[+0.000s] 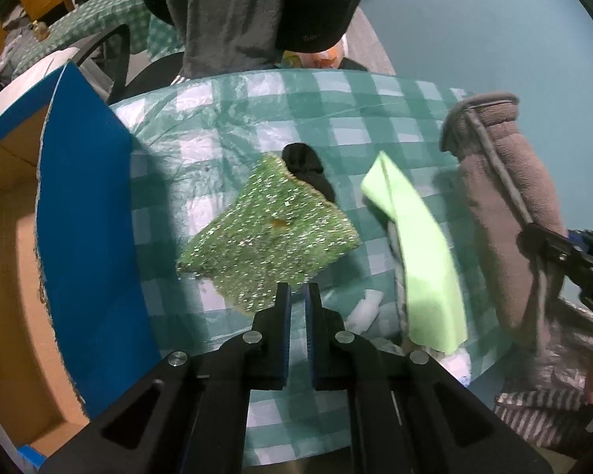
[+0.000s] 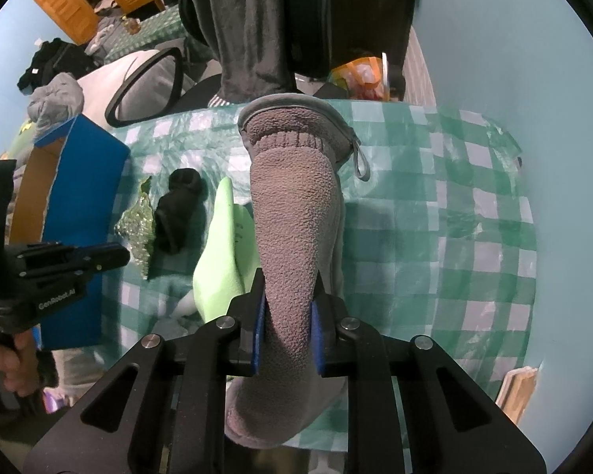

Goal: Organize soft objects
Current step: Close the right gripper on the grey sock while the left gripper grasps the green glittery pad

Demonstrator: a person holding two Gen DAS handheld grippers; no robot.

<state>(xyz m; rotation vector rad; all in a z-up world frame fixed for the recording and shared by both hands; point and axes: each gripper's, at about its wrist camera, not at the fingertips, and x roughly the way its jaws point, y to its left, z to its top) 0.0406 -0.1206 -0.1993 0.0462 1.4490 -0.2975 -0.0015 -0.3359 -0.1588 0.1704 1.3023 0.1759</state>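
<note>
The left tool (image 1: 295,290) pinched a sparkly green cloth (image 1: 269,233) by its edge. The right tool (image 2: 288,288) clamped a grey fleece cloth (image 2: 296,213) above the checked surface (image 2: 435,217).

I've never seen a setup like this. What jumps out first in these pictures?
Probably the fuzzy grey fleece item hanging from the right gripper, clamped mid-frame above the green checked tablecloth. Next, the sparkly green scrubbing cloth pinched at its edge by the left gripper, with an open blue cardboard box beside it.
</note>
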